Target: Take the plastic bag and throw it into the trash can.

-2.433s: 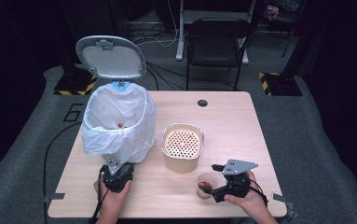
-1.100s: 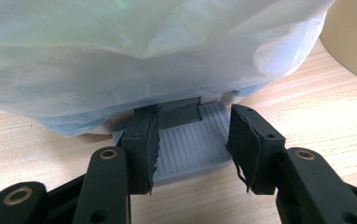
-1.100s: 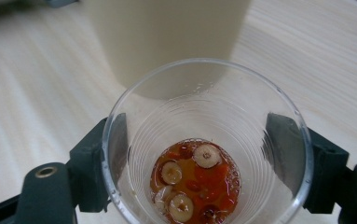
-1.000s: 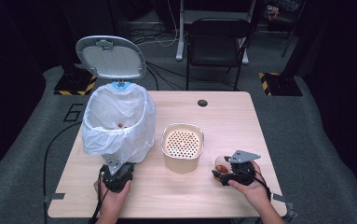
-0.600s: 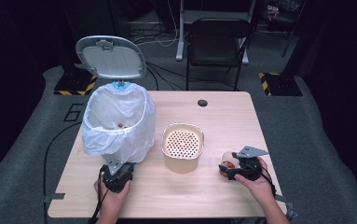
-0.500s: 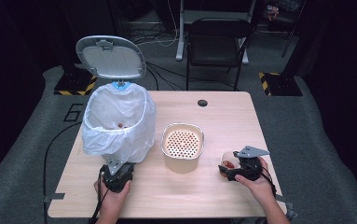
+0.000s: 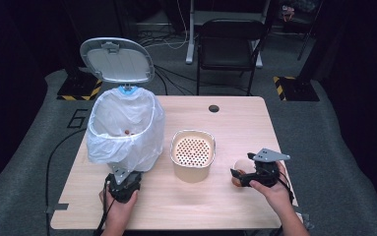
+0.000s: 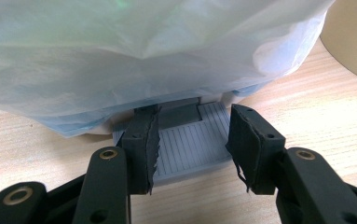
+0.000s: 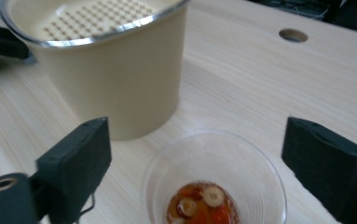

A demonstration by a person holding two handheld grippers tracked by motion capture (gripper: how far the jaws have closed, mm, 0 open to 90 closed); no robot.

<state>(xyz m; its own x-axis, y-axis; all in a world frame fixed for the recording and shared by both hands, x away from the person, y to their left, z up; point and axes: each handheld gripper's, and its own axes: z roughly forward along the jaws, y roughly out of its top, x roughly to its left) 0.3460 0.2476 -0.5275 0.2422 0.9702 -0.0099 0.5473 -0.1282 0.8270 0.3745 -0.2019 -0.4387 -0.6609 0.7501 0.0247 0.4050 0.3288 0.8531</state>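
Note:
A pedal bin lined with a white bag (image 7: 127, 132) stands at the table's left with its lid (image 7: 117, 60) raised. My left gripper (image 7: 123, 183) (image 8: 192, 140) is at the bin's foot, shut on its grey ribbed pedal (image 8: 190, 154). At the right, a clear plastic cup (image 7: 238, 168) (image 9: 213, 172) holds reddish leftovers with round slices. My right gripper (image 7: 237, 176) (image 9: 195, 135) is open. Its jaws have just been closing a little, and the cup sits between them with bare table showing beside the left pad.
A beige pot with a perforated strainer insert (image 7: 192, 155) (image 9: 120, 79) stands mid-table, just left of the cup. A cable hole (image 7: 214, 108) (image 9: 293, 35) lies near the far edge. A black chair (image 7: 230, 44) is behind the table.
The right gripper and the cup have shifted right and away from the front edge, and the gripper now sits a little higher. The left gripper and the raised lid are unchanged.

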